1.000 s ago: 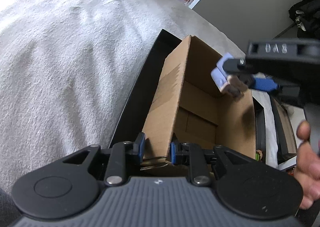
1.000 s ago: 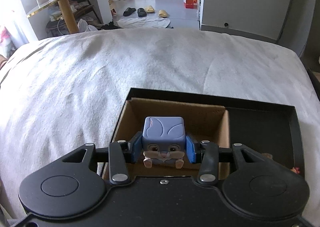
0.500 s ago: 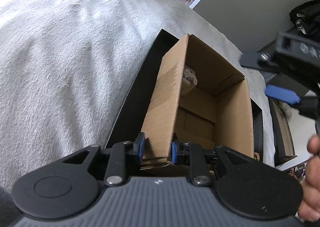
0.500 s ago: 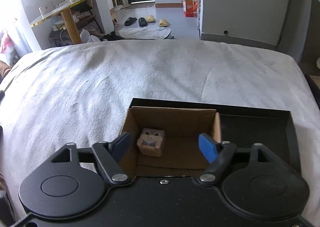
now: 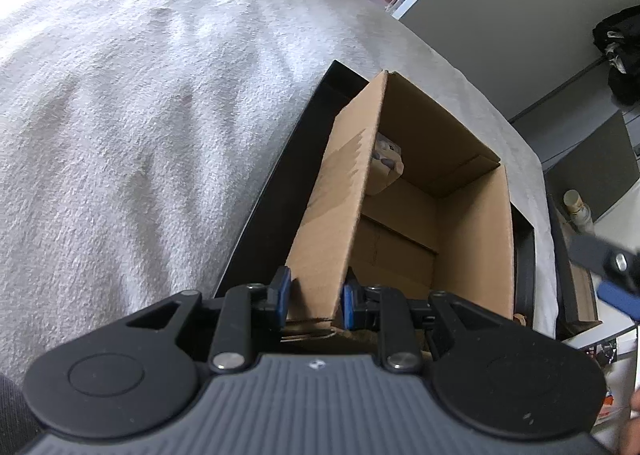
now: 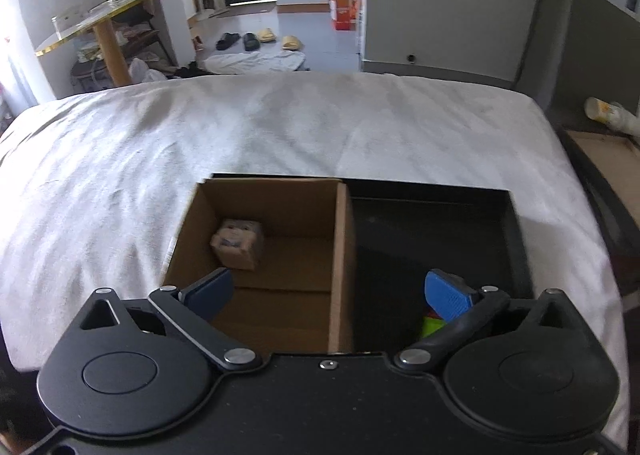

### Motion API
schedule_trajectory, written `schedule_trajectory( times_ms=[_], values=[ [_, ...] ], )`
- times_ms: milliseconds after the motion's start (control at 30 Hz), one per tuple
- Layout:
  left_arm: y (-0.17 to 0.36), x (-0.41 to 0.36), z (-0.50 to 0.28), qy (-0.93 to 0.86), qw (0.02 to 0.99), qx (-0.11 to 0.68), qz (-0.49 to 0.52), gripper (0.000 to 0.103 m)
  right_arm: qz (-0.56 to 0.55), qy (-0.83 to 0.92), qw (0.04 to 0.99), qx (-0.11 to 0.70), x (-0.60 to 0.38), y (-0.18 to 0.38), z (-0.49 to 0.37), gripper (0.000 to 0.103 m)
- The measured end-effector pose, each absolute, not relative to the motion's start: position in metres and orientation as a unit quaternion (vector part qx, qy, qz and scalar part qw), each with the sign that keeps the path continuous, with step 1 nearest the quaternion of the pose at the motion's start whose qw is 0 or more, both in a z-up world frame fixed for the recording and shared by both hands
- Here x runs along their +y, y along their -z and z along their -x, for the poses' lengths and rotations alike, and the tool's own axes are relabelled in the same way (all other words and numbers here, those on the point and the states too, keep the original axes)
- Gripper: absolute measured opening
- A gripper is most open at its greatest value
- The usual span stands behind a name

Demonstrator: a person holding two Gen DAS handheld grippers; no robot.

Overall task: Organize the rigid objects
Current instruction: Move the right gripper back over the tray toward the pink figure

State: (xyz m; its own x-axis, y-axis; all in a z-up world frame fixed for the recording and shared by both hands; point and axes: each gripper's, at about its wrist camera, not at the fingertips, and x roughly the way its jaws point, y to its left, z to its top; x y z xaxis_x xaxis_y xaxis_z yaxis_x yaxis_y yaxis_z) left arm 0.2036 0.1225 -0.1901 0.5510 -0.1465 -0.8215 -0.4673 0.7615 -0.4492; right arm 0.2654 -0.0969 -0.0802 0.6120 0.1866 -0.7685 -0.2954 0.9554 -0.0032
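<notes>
A bed [image 6: 280, 135] under a white, rumpled cover fills most of both views. On its near side lies a black tray [image 6: 516, 239] with low walls, and a cardboard box [image 6: 340, 255] stands open-topped in the tray's left part, its walls upright. The tray's right part is dark; something green and red [image 6: 432, 325] shows at its near edge, half hidden behind a right finger, too little to name. Inside the box a small toy cube [image 6: 238, 243] with a cartoon face lies tilted on the cardboard floor, in the far left corner against the left wall; from the left wrist view the same toy [image 5: 386, 163] peeks out past the box wall [image 5: 340, 215]. The left gripper [image 5: 314, 297] has its fingers drawn close on the near end of that left box wall, one blue pad [image 5: 283, 291] outside and one inside, the cardboard pinched between them. The right gripper [image 6: 328, 295] hangs above the near edge of box and tray with its fingers spread wide and nothing between them; one pad is over the box floor, the other over the dark tray. From the left wrist view, part of the right gripper [image 5: 612, 283] shows at the right edge. Beyond the bed, slippers [image 6: 256, 39] lie on the floor.
</notes>
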Motion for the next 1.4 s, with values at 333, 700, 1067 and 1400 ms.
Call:
schedule_trajectory(
  times_ms=[333, 700, 1067, 1400],
  values=[
    [0.187, 0.114, -0.204, -0.122, 0.81, 0.476, 0.319, 0.024, 0.035, -0.103, 0.901, 0.421, -0.165, 0.08, -0.243, 0.103],
    [0.183, 0.108, -0.204, -0.135, 0.812, 0.477, 0.308, 0.024, 0.002, -0.068, 0.905, 0.42, -0.214, 0.079, -0.228, 0.103],
    [0.178, 0.106, -0.202, -0.136, 0.813, 0.476, 0.306, 0.023, -0.038, -0.015, 0.888, 0.459, -0.252, 0.083, -0.233, 0.103],
    [0.176, 0.106, -0.197, -0.139, 0.818, 0.469, 0.301, 0.023, -0.057, -0.017, 0.882, 0.467, -0.256, 0.075, -0.241, 0.103]
  ],
)
